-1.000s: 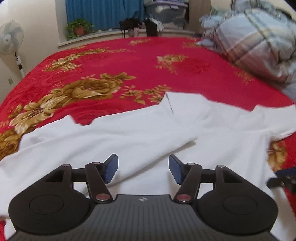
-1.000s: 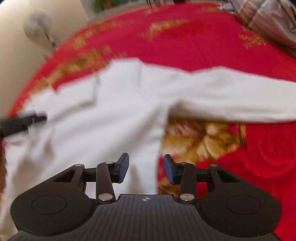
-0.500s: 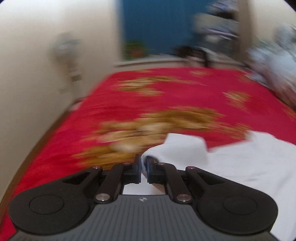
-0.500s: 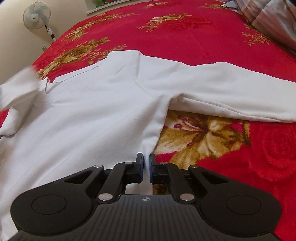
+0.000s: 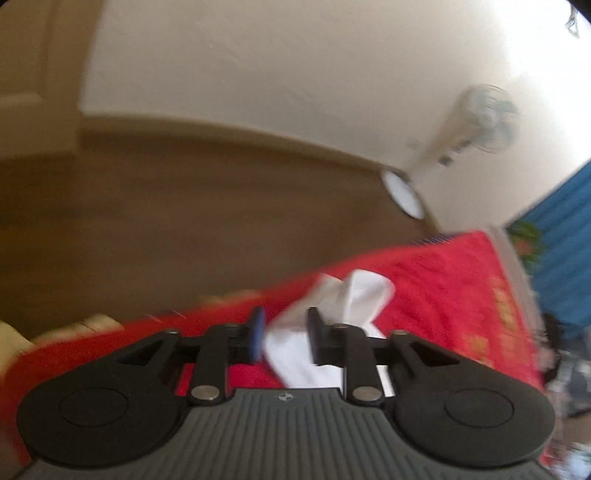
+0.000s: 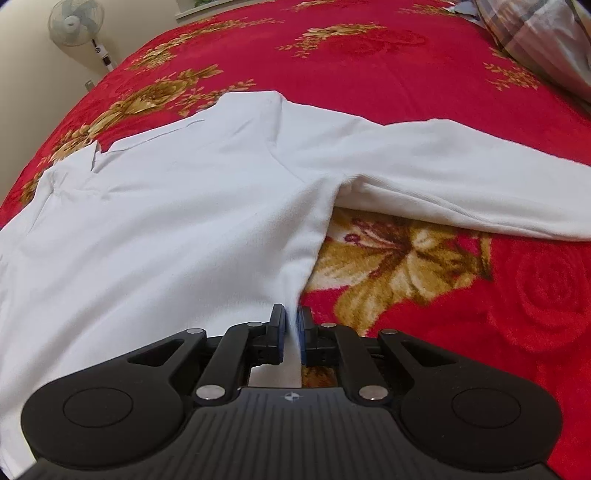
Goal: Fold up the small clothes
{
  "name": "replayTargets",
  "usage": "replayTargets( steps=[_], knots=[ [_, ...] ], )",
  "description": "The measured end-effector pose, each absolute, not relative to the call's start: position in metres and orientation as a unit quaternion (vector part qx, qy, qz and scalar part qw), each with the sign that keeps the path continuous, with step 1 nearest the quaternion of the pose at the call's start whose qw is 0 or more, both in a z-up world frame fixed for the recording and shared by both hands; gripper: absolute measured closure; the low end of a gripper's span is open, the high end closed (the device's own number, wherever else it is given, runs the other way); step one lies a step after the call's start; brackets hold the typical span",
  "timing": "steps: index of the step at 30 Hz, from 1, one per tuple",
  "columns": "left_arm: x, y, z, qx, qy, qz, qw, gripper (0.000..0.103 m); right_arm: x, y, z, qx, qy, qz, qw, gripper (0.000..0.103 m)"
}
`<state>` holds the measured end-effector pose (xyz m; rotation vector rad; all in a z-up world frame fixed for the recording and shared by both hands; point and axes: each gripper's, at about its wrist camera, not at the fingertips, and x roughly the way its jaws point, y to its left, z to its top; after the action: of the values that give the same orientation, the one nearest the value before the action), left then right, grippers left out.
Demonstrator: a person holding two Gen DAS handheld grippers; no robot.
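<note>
A white long-sleeved shirt (image 6: 166, 206) lies spread on the red flowered bedspread (image 6: 369, 48), with one sleeve (image 6: 461, 177) stretched out to the right. My right gripper (image 6: 291, 325) is shut on the shirt's side edge below the armpit. In the blurred left wrist view, my left gripper (image 5: 284, 328) is open, with the end of the other white sleeve (image 5: 354, 295) lying loose between and beyond its fingers, near the bed's left edge.
A standing fan (image 6: 75, 22) stands by the wall left of the bed; it also shows in the left wrist view (image 5: 480, 118). A plaid quilt (image 6: 535, 37) lies at the back right. Brown floor (image 5: 184, 221) lies beyond the bed's edge.
My left gripper swung left toward the bed's edge with the sleeve end and has opened from shut. My right gripper stays shut on the shirt's side edge.
</note>
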<state>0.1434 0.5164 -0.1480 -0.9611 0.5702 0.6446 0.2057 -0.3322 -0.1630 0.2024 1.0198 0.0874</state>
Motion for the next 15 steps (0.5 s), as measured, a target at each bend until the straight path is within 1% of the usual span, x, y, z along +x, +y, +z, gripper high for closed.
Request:
replayTargets(
  steps=[1,2,3,5,8,10,11,12,13,14,15],
  knots=[
    [0.146,0.515,-0.149,-0.452,0.264,0.287,0.802,0.063,0.205,-0.335,-0.163,0.104,0.487,0.042,0.866,0.099],
    [0.15,0.516,-0.15,-0.444,0.266,0.286,0.807,0.058,0.204,-0.339,-0.162,0.113,0.488,0.041,0.865,0.1],
    [0.156,0.515,-0.151,-0.428,0.271,0.293,0.811,0.056,0.202,-0.345,-0.16,0.127,0.486,0.038,0.864,0.1],
    [0.167,0.516,-0.154,-0.393,0.282,0.303,0.821,0.054,0.199,-0.357,-0.158,0.15,0.483,0.033,0.862,0.1],
    [0.186,0.508,-0.155,-0.35,0.292,0.289,0.842,0.051,0.195,-0.366,-0.163,0.154,0.493,0.03,0.856,0.1],
    [0.198,0.49,-0.146,-0.286,0.295,0.285,0.866,0.049,0.195,-0.364,-0.169,0.147,0.5,0.039,0.852,0.099],
    [0.206,0.48,-0.141,-0.253,0.295,0.275,0.879,0.039,0.195,-0.362,-0.169,0.141,0.497,0.043,0.855,0.098],
    [0.209,0.469,-0.14,-0.223,0.295,0.259,0.892,0.026,0.195,-0.361,-0.167,0.14,0.492,0.044,0.858,0.097],
    [0.217,0.457,-0.14,-0.189,0.304,0.241,0.902,0.022,0.196,-0.361,-0.166,0.143,0.487,0.045,0.861,0.091],
    [0.222,0.449,-0.146,-0.159,0.322,0.229,0.905,0.021,0.196,-0.362,-0.165,0.146,0.484,0.044,0.862,0.079],
    [0.224,0.442,-0.153,-0.131,0.343,0.224,0.903,0.03,0.197,-0.362,-0.165,0.147,0.483,0.043,0.862,0.075]
  ],
)
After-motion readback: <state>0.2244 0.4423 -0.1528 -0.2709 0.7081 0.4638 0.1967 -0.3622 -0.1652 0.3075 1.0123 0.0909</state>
